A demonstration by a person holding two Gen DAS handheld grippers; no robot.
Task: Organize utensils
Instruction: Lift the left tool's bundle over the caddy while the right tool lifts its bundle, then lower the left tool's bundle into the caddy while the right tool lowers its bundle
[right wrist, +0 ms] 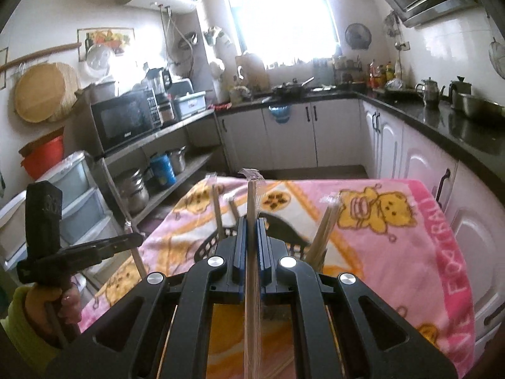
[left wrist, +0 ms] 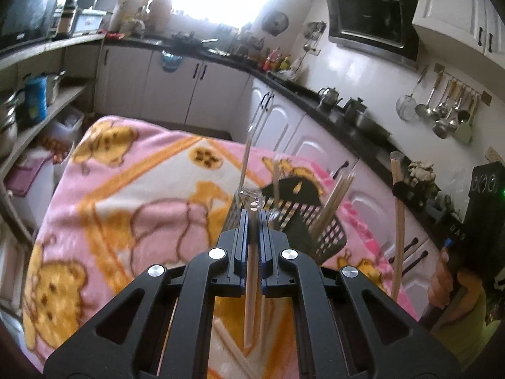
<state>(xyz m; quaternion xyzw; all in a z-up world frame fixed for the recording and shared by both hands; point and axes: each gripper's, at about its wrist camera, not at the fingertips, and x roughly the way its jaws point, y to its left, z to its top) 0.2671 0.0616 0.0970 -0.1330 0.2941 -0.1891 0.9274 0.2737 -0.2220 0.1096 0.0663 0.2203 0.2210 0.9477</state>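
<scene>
My left gripper (left wrist: 253, 218) is shut on a wrapped pair of chopsticks (left wrist: 247, 164) that stands upright through its jaws, above the near edge of a black mesh utensil basket (left wrist: 328, 237). Several wrapped chopsticks (left wrist: 334, 202) lean in that basket. My right gripper (right wrist: 251, 230) is shut on another wrapped chopstick pair (right wrist: 252, 202), upright, just before the same basket (right wrist: 296, 237), which holds chopsticks (right wrist: 325, 227). The right gripper also shows at the right of the left wrist view (left wrist: 398, 186), the left gripper at the left of the right wrist view (right wrist: 132, 240).
The basket sits on a table covered by a pink bear blanket (left wrist: 126, 195). More chopsticks (left wrist: 230, 344) lie on the blanket beneath the left gripper. White cabinets with a dark counter (right wrist: 442, 120) run along the right; shelves with pots (right wrist: 157, 170) stand to the left.
</scene>
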